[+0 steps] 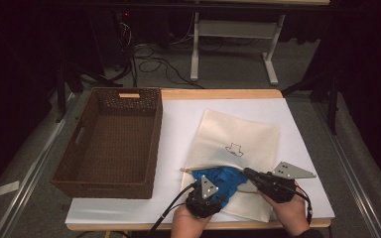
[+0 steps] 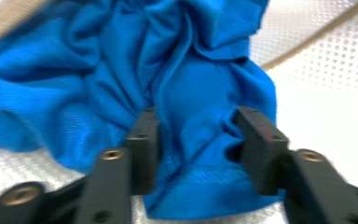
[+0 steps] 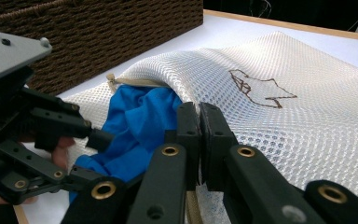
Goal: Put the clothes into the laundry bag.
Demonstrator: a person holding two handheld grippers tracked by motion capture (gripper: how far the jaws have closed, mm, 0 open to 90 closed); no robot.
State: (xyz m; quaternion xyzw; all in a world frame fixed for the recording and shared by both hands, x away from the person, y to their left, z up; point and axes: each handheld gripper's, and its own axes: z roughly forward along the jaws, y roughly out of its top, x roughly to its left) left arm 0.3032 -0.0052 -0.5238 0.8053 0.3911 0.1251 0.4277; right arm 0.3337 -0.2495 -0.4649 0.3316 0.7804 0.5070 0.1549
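Now, blue cloth: a crumpled blue garment (image 1: 222, 179) lies at the mouth of my mesh bag, near the front edge of the counter, part of it tucked under the bag's lip and part spilling out toward me.
Mesh bag: a cream mesh laundry bag (image 1: 238, 134) lies flat on the white counter top (image 1: 178, 124), its open end facing me, a tan drawstring hem running along that edge.
My left tongs: the left tongs (image 2: 196, 151) sit at the garment's near hem with a fold of the blue fabric between the two pads; the pads stand apart and I cannot tell for sure that they press on it. In the high view they (image 1: 209, 197) are right at the cloth's front edge.
My right tongs: the right tongs (image 3: 199, 140) are together, pinching the bag's upper lip and holding it raised above the blue cloth. In the high view they (image 1: 248, 172) reach in from the right.
Hands: my left hand (image 1: 188, 220) and right hand (image 1: 290, 210) come in from the counter's front edge.
Basket: a dark brown woven basket (image 1: 77, 163) stands to the left of the bag, close by but apart from it, with a small pale tag on its far rim; nothing on the tag is readable.
In the way: only the bag's own lip lies over the cloth.
Writing: a small dark outline drawing (image 1: 234, 149) is printed on the bag; I can read no words in it.
Beyond: cables and white frame legs (image 1: 194, 47) on the grey floor.
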